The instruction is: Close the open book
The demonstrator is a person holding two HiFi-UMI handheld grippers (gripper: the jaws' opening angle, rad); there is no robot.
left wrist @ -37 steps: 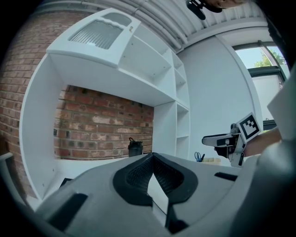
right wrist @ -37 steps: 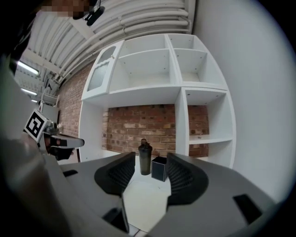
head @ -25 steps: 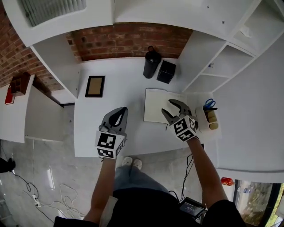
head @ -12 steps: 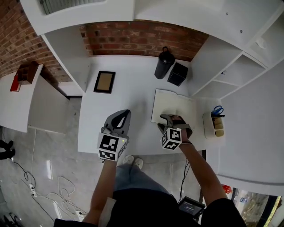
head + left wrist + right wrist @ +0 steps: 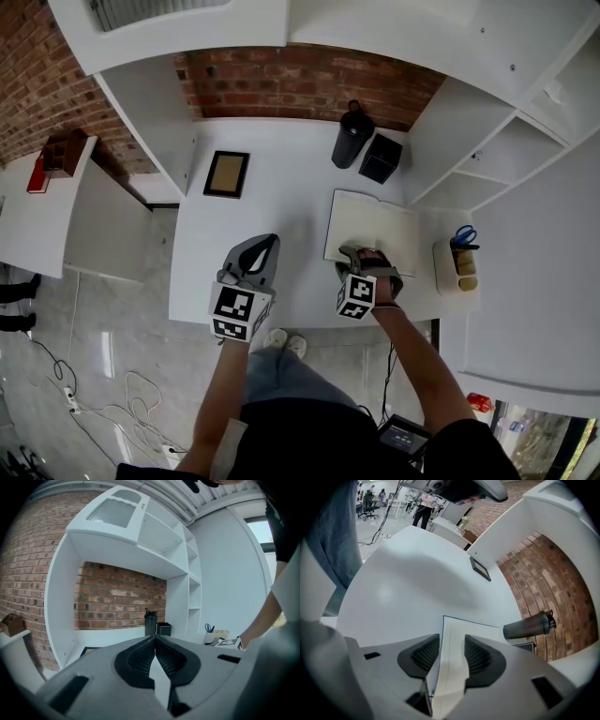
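Book (image 5: 370, 227) open; scissors (image 5: 462, 234) in holder (image 5: 439, 268)

Left gripper (image 5: 154, 637) closed, empty, below black bottle (image 5: 150, 623); black box (image 5: 164, 629) just right of bottle; pen holder (image 5: 213, 636) farther right.

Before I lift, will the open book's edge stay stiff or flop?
Probably floppy: the open book shows a thin edge between the jaws of the right gripper, which have just been closing. Likely light; on the smooth desk it may slide.

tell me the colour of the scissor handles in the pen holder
Blue. The scissors show best in the head view, standing in the holder.
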